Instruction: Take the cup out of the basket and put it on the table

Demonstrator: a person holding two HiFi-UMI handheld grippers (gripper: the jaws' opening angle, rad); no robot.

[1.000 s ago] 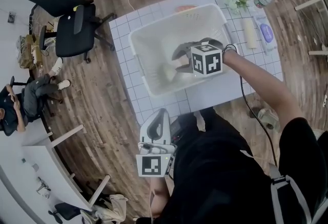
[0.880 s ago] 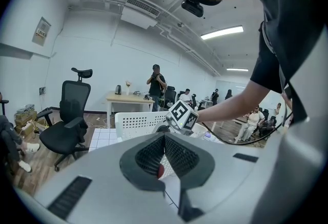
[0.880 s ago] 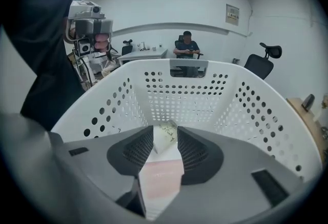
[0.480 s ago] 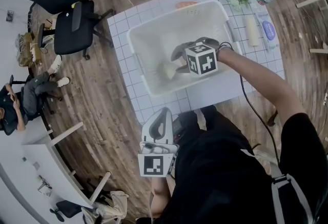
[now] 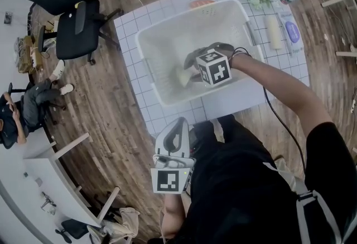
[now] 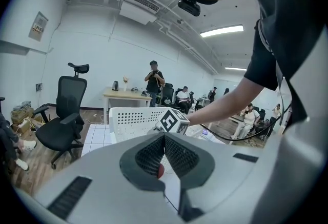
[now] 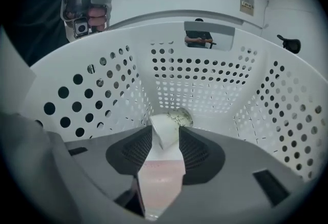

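Right gripper (image 7: pixel 165 133), right gripper view: dark ribbed pads stand spread and have just been opening. The cup lies between their tips, and no squeeze on it shows.
Cup (image 7: pixel 167 124), same view: a smooth white cylinder lying on its side on the basket floor. Its long axis runs away from the camera along the jaws, and its far end is round with a speckled greenish pattern.
Basket (image 7: pixel 205 74), same view: white plastic with curved walls pierced by rows of round holes.
Left gripper (image 6: pixel 164 138), left gripper view: a grey moulded shell with ribbed pads pressed together and nothing between them.
Head view, right gripper: its marker cube sits low inside the basket, beside the pale cup.
Head view, left gripper: it is held near the person's body, off the table's near edge.
Table (image 5: pixel 131 36), head view: a white top ruled in squares, with the basket standing on it.
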